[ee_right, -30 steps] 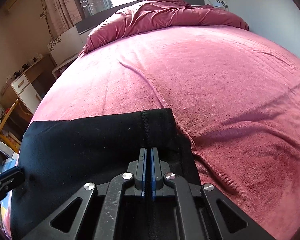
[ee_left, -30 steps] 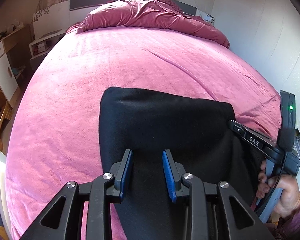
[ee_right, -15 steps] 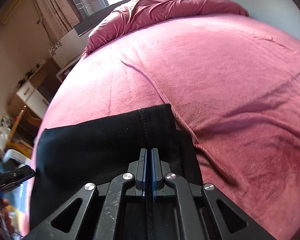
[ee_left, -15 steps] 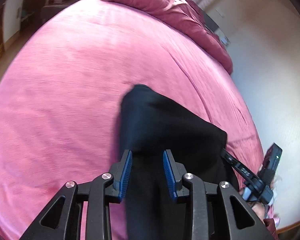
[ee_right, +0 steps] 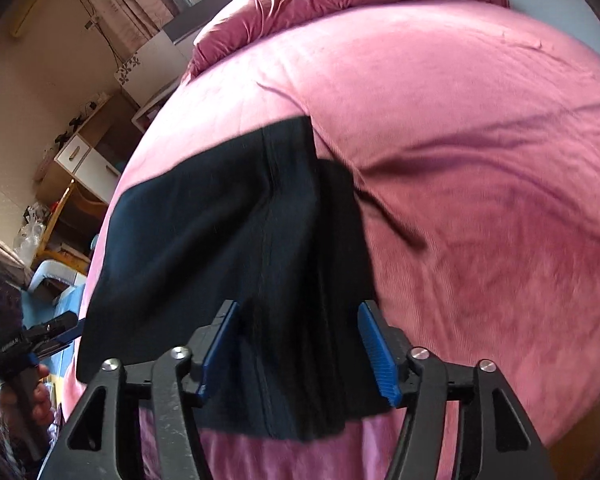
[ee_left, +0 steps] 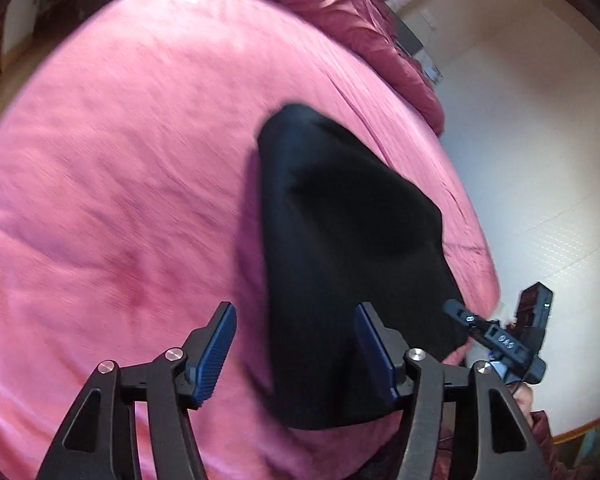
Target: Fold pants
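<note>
Black pants [ee_left: 352, 248] lie folded flat on the pink bed [ee_left: 120, 200], running from 6 o'clock up toward 12 in the left wrist view. Left gripper [ee_left: 296, 354] is spreading its jaws, blue pads clear of the cloth, the fold's near edge between them but unpinched. Right gripper [ee_right: 300, 354] is opening too, released, with the seam and near hem lying loose between its pads. A hand [ee_right: 36, 398] holds the left tool at 8 o'clock. No containers in view.
</note>
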Available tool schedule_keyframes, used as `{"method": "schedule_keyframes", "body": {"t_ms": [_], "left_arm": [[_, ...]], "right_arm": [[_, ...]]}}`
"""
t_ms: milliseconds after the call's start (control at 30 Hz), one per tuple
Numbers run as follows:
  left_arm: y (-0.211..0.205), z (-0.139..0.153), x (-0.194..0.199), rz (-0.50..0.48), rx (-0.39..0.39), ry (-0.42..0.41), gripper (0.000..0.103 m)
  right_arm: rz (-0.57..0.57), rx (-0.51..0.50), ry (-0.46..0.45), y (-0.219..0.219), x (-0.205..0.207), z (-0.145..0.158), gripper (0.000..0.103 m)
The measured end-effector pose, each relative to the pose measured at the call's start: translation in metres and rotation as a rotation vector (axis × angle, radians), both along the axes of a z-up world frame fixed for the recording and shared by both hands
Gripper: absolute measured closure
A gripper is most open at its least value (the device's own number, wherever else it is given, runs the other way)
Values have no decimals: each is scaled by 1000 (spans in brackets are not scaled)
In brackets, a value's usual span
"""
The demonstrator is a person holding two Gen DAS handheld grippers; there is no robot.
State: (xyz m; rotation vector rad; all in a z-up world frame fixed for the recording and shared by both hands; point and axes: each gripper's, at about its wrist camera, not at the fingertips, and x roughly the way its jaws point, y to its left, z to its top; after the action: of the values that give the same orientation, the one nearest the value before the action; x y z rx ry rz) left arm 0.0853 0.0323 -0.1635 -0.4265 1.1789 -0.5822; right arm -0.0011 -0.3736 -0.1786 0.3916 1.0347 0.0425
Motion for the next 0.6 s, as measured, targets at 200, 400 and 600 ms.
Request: {"method": "schedule_keyframes", "body": {"t_ms": [200, 400, 600], "left_arm": [[-24, -4, -12, -35, 73, -39, 40], [-18, 22, -8, -45, 51, -106, 38], [-25, 20, 7, -31, 67, -93, 35]], "right_arm": [[-8, 32, 34, -9, -11, -17, 38], [1, 72, -6, -16, -1, 1, 34], [-41, 2, 33, -16, 23, -4, 37]]}}
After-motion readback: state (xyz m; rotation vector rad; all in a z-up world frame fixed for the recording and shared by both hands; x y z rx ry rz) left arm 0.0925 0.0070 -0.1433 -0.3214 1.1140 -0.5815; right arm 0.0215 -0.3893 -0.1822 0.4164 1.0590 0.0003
